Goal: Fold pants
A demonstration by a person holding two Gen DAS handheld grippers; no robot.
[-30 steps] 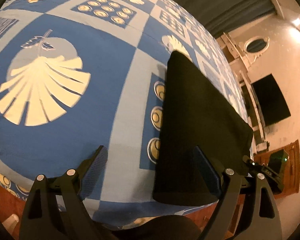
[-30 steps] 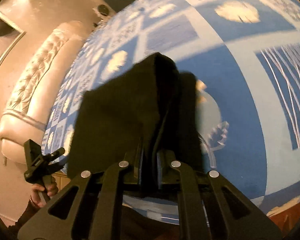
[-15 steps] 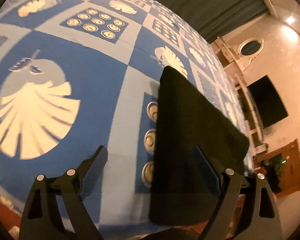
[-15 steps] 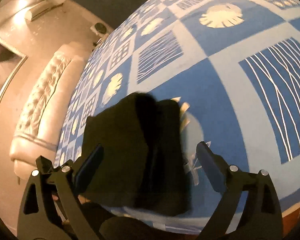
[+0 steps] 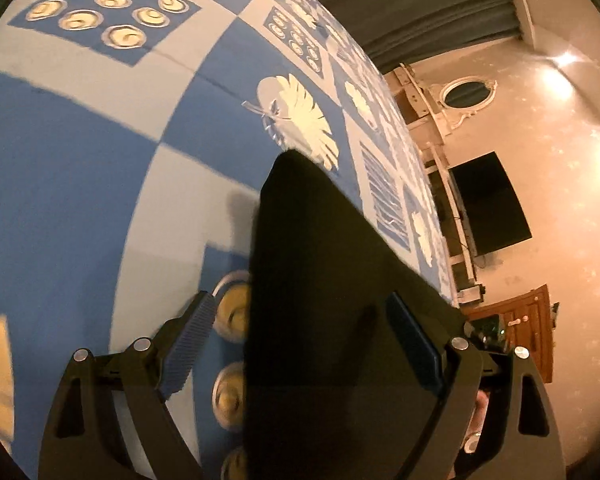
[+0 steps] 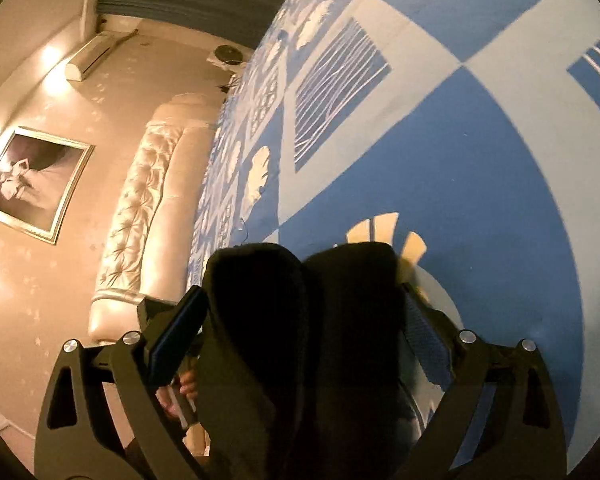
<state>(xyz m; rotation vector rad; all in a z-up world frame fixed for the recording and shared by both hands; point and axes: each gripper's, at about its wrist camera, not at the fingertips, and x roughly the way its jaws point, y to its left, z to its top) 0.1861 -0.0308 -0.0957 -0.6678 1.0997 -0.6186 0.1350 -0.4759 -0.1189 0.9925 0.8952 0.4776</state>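
Observation:
The black pants [image 5: 324,280] lie folded as a flat dark slab on the blue patterned bedspread [image 5: 80,152]. My left gripper [image 5: 304,340] is open, with its fingers to either side of the near end of the pants. In the right wrist view the pants [image 6: 300,320] show as a bulging folded end with two rounded lobes. My right gripper [image 6: 300,328] is open and straddles that end. Neither gripper holds the cloth.
The bedspread [image 6: 480,160] covers a large bed. A tufted cream headboard [image 6: 148,216], a framed picture [image 6: 32,184] and an air conditioner [image 6: 92,56] are on one side. A dark wall screen [image 5: 488,204], a wooden door [image 5: 528,328] and grey curtains [image 5: 420,8] are on the other.
My right gripper, shut on the pants a second ago, has opened and let them go. Both grippers have moved closer in over the ends of the pants.

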